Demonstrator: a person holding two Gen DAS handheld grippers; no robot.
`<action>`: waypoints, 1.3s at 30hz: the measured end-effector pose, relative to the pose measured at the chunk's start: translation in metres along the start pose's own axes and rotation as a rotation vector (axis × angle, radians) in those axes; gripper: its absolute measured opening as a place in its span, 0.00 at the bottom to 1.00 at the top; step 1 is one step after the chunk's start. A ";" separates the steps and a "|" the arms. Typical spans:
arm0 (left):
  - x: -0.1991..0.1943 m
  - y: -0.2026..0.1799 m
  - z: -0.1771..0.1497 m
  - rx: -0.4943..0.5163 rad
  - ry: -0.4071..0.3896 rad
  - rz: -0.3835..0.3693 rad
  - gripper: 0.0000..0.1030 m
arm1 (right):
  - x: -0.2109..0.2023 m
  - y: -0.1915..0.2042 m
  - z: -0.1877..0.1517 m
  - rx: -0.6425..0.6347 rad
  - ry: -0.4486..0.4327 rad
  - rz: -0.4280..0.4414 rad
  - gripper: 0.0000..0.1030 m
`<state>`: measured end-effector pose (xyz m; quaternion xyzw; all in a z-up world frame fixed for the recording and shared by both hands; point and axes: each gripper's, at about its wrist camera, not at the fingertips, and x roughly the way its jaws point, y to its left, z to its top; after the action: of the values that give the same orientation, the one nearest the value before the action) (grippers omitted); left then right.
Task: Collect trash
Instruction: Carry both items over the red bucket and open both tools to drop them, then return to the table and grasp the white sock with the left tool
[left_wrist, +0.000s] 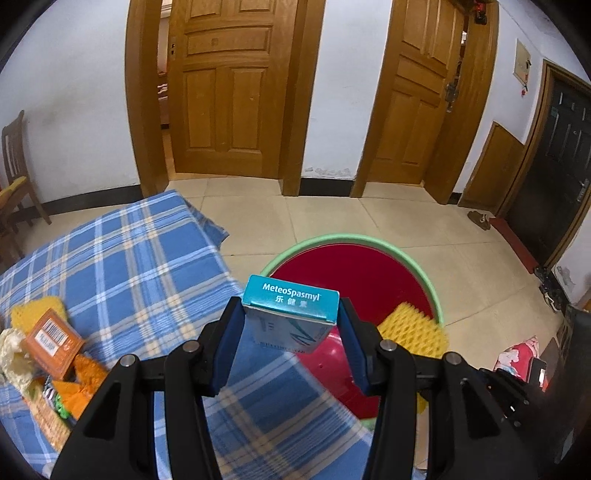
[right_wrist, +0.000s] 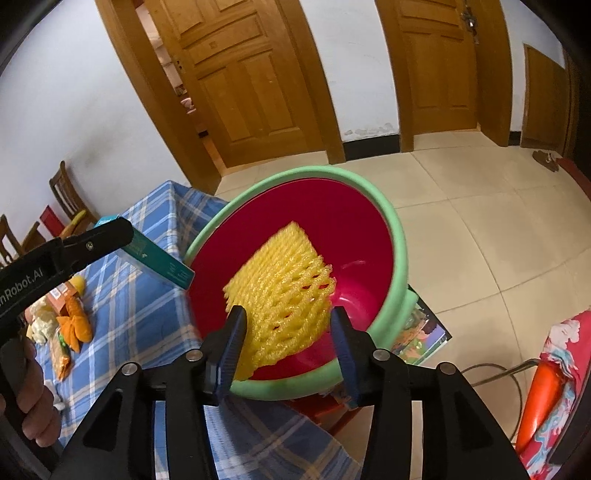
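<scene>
My left gripper (left_wrist: 291, 321) is shut on a teal and white medicine box (left_wrist: 291, 306), held upright over the table edge beside the basin. The same box (right_wrist: 159, 262) shows in the right wrist view, sticking out of the left gripper's finger (right_wrist: 96, 240). A red basin with a green rim (right_wrist: 395, 236) sits just beyond the table. My right gripper (right_wrist: 288, 332) is open over it. A yellow foam fruit net (right_wrist: 280, 291) lies between its jaws, resting on the left pad and clear of the right one. The net (left_wrist: 410, 328) looks blurred in the left wrist view.
A blue plaid cloth (left_wrist: 129, 258) covers the table. On its left lie an orange carton (left_wrist: 51, 343), orange wrappers (right_wrist: 75, 321) and crumpled paper. A hand (right_wrist: 29, 387) grips the left tool. A picture book (right_wrist: 424, 332), a cable and a red cushion (right_wrist: 554, 369) lie by the basin.
</scene>
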<state>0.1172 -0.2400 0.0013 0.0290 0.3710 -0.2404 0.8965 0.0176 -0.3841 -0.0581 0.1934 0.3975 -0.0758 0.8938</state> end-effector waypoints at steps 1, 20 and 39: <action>0.001 -0.002 0.001 0.001 -0.003 -0.007 0.50 | -0.001 -0.002 0.000 0.005 -0.003 -0.002 0.53; 0.021 -0.018 0.007 0.015 0.039 -0.029 0.68 | -0.013 -0.011 -0.003 0.040 -0.023 -0.007 0.57; -0.046 0.013 -0.015 -0.044 0.024 0.045 0.69 | -0.045 0.026 -0.011 -0.006 -0.066 0.011 0.66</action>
<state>0.0854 -0.2068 0.0199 0.0205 0.3864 -0.2115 0.8975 -0.0125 -0.3565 -0.0238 0.1905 0.3668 -0.0759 0.9074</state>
